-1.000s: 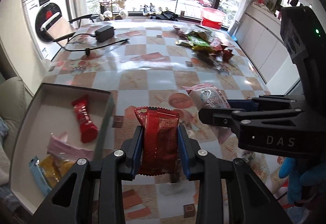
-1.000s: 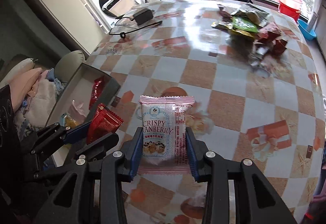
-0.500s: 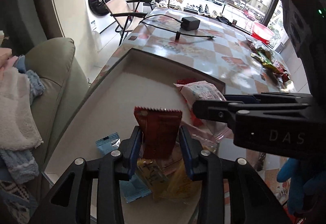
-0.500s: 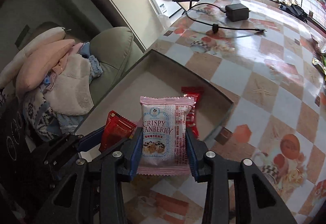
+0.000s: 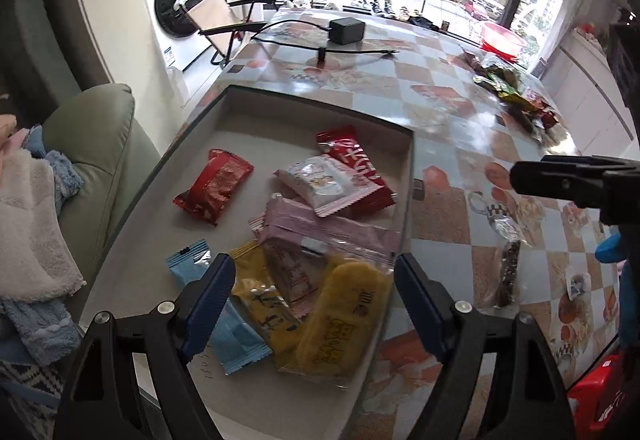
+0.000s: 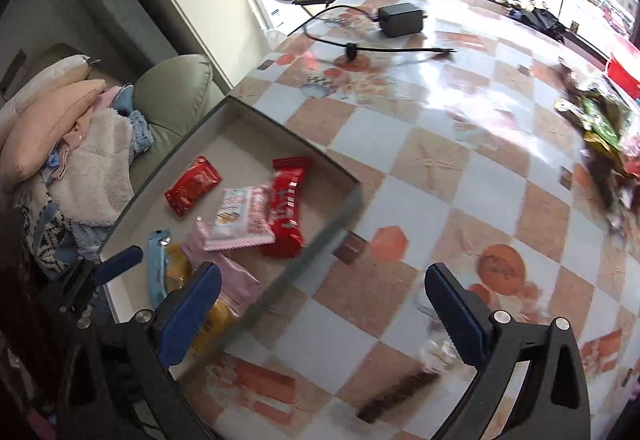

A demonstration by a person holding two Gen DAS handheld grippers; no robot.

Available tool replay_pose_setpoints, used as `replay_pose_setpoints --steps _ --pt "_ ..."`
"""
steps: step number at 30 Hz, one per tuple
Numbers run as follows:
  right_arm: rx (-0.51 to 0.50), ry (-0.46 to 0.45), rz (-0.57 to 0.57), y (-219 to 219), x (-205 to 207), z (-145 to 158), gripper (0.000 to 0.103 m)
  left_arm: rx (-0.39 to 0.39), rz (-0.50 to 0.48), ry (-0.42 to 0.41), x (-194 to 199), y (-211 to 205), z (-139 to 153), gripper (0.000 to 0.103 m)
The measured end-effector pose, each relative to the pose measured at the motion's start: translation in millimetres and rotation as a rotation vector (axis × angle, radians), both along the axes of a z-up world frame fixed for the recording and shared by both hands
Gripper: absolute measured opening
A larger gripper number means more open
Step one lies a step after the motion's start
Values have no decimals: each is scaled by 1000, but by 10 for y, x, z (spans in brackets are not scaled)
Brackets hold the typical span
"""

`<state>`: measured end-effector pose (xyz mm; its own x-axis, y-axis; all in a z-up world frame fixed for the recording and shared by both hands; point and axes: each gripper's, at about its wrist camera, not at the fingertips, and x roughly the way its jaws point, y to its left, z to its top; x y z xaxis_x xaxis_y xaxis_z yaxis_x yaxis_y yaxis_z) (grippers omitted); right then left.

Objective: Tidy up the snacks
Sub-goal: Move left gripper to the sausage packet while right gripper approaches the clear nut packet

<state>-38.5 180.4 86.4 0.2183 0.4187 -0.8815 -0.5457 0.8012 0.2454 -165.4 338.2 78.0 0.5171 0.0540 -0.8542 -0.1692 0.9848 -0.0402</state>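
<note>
Both grippers hang over the shallow grey box [image 5: 406, 175] that sits at the table's [image 5: 452, 111] edge beside the green sofa [image 5: 100, 143]. The left gripper [image 5: 314, 296] has its blue pads spread and still widening, nothing pinched between them; it hovers above the near end of the box. The right gripper [image 6: 322, 310] is spread wide too, jaws opening, empty, straddling the box's near right wall.

Inside the box: a small red packet [image 5: 214, 185] lies alone toward the left side, a long red wrapper [image 5: 354, 169] sits toward the far right corner, and the white-pink cranberry crisp pack [image 5: 320, 183] rests partly on top of that red wrapper. Nearer than those is a pink pack [image 5: 320, 226], then yellow snacks [image 5: 340, 320] in clear wrap and a light blue packet [image 5: 218, 308] at the near end, overlapping each other.

Outside the box, a dark brown bar [image 5: 506, 276] lies on the table just right of it. A heap of more snacks [image 5: 516, 99] sits well away toward the far right, and a black power adapter [image 5: 346, 29] with its cable is beyond the box's far wall.
</note>
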Motion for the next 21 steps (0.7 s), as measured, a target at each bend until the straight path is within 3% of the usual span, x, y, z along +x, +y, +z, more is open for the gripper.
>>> replay_pose_setpoints --steps 4,10,16,21 --pt "-21 23 -103 -898 -64 -61 102 6 -134 36 45 -479 -10 84" --pt "-141 20 -184 -1914 -471 -332 102 45 -303 126 178 -1306 -308 85" --pt "-294 -65 -29 -2067 -920 -584 102 71 -283 198 420 -1679 -636 85" --pt "-358 -119 79 -1887 -907 -731 102 72 -226 167 558 -1737 -659 96"
